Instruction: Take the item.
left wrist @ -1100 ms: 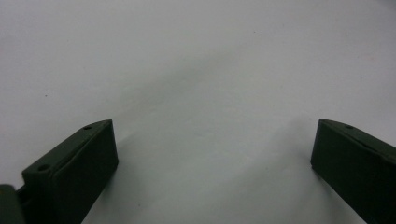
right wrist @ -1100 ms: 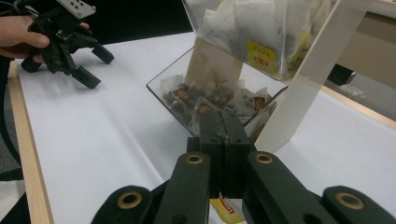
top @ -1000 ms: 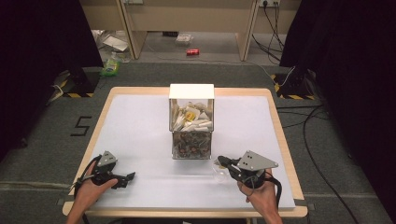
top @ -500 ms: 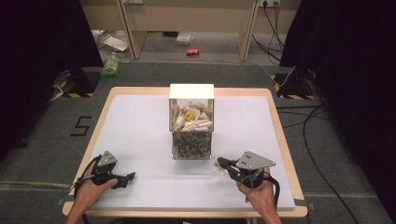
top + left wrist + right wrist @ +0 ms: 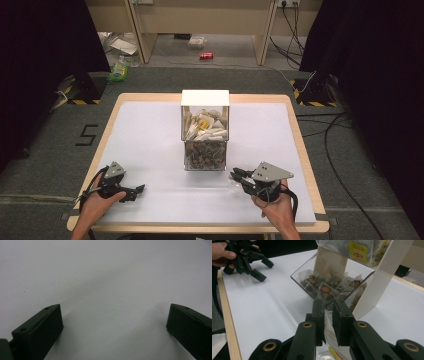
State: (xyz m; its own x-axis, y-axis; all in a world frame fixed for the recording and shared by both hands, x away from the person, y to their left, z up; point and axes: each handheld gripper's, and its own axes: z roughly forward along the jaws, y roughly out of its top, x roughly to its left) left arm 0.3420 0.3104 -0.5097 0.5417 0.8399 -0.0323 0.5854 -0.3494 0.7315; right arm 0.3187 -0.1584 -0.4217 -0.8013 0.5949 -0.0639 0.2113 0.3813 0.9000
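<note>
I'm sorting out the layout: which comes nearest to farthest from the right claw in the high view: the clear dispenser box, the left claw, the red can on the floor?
1. Clear dispenser box, just ahead-left of the right claw.
2. Left claw, across the table's near edge.
3. Red can, on the floor beyond the table.

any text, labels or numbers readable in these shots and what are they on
"5": dark mark on the grey floor left of the table.
Red tags on the tea bags in the clear dispenser's lower tray: logo blurred, unreadable.
Yellow label with a red patch on a packet in the upper compartment: unreadable.
Red can on the floor: too small to read.
</note>
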